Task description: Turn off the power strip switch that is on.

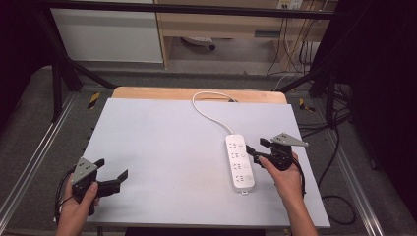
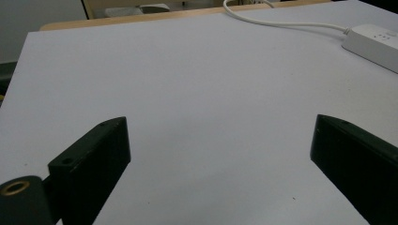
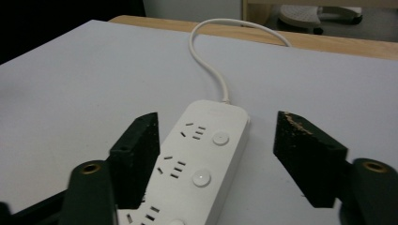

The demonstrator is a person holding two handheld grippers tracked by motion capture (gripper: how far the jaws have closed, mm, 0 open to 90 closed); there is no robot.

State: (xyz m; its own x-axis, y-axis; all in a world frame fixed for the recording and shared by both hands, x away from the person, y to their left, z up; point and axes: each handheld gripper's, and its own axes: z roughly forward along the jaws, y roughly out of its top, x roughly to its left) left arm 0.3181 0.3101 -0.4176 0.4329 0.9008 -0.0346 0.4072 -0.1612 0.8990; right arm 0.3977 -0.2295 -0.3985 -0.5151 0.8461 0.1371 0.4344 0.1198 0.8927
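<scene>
The step in hand looks like a grasp on the white plastic power strip with four rows of sockets and round buttons (image 3: 195,171), which lies flat on the pale grey tabletop (image 1: 162,147), its long axis running away from the person. To do it well, the right gripper (image 3: 216,154) should settle so that both black jaws sit level on either long side of the strip, near the middle of its length, before any squeeze; a grip too close to one end would probably let the strip swing. The pads should meet the smooth side walls squarely, not the top face, or a button could be pressed by accident.

Nearest the person, the right hand (image 1: 287,177) holds that gripper just to the right of the strip and reaches across it. In the right gripper view the jaws stand spread, with the strip between them; the left jaw is at the strip's edge, though I cannot tell whether it touches, and the right jaw is clear of it. Nothing is pinched yet.

The left gripper (image 1: 109,173), held in the left hand (image 1: 81,199), rests well to the left of the strip, jaws wide apart over bare tabletop.

Beyond the strip, its thin white round cable (image 1: 209,110) curves away toward the far wooden edge (image 1: 147,92).
</scene>
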